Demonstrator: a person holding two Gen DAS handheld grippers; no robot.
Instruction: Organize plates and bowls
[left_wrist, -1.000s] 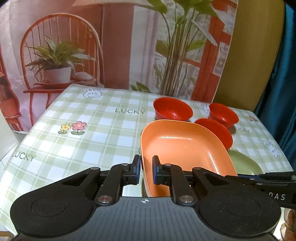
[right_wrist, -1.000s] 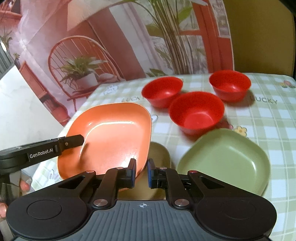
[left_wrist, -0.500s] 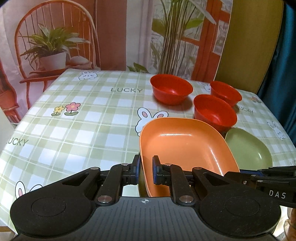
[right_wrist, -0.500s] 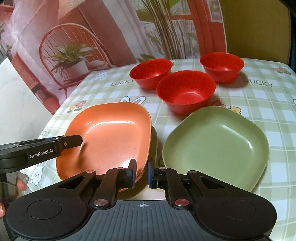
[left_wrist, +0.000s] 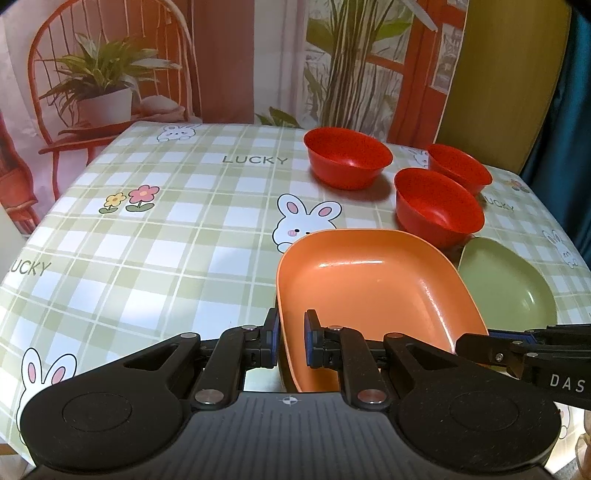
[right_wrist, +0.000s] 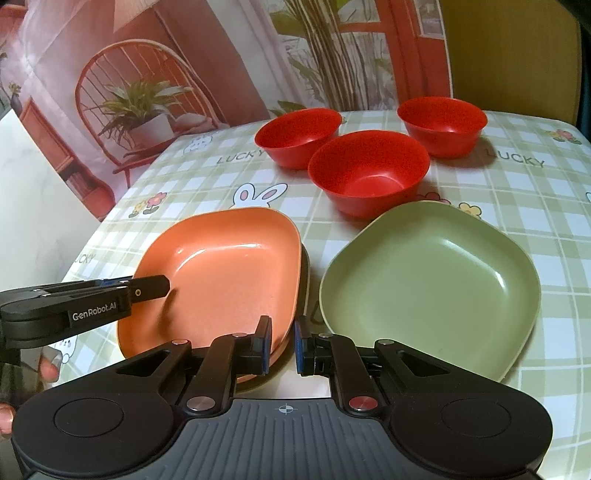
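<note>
My left gripper (left_wrist: 291, 338) is shut on the near rim of an orange plate (left_wrist: 369, 288). In the right wrist view the orange plate (right_wrist: 225, 273) rests on another plate, of which only a dark edge (right_wrist: 306, 273) shows. My right gripper (right_wrist: 281, 345) is narrowly open around that stack's near right edge; I cannot tell whether it touches. A green plate (right_wrist: 432, 284) lies flat on the table to the right, also in the left wrist view (left_wrist: 506, 284). Three red bowls (right_wrist: 369, 171) (right_wrist: 297, 131) (right_wrist: 441, 123) stand behind the plates.
The table has a green checked cloth (left_wrist: 155, 236) with rabbits and the word LUCKY. A printed backdrop (left_wrist: 221, 59) hangs behind it. The table's left edge (right_wrist: 110, 218) runs near a white wall. A teal curtain (left_wrist: 569, 110) hangs at the right.
The orange plate has come down from above the table and sits low on the plate beneath. Both grippers have dropped with it, and the table and bowls now appear lower and closer.
</note>
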